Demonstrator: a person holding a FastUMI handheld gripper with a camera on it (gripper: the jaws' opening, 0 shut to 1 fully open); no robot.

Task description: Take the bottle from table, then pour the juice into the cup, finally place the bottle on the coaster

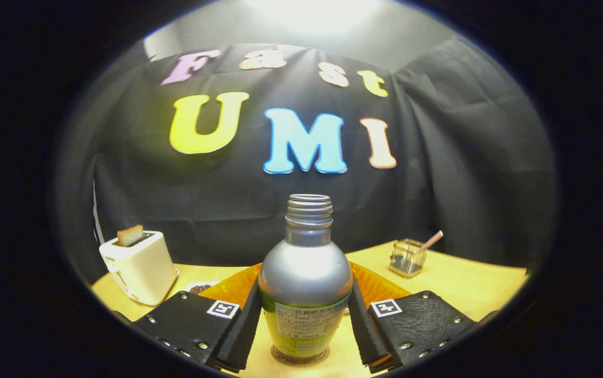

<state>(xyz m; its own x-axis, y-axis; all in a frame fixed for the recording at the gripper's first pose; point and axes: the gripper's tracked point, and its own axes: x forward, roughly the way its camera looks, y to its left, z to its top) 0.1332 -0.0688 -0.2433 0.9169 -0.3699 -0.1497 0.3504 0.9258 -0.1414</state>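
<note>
Right up close, the gripper [305, 320] has both fingers [243, 325] pressed against the sides of the bottle [305, 283], clamped on its silver body just above the green label, and the bottle stands upright with its threaded neck uncapped, its base on a round coaster [299, 358] on the yellow table [469, 283]. Beyond the fingers an orange mat [380, 286] spreads behind the bottle, a cream toaster [138, 268] with a slice of bread [130, 235] sits off to the left, and a clear glass cup [407, 258] with a straw [430, 241] waits to the right.
</note>
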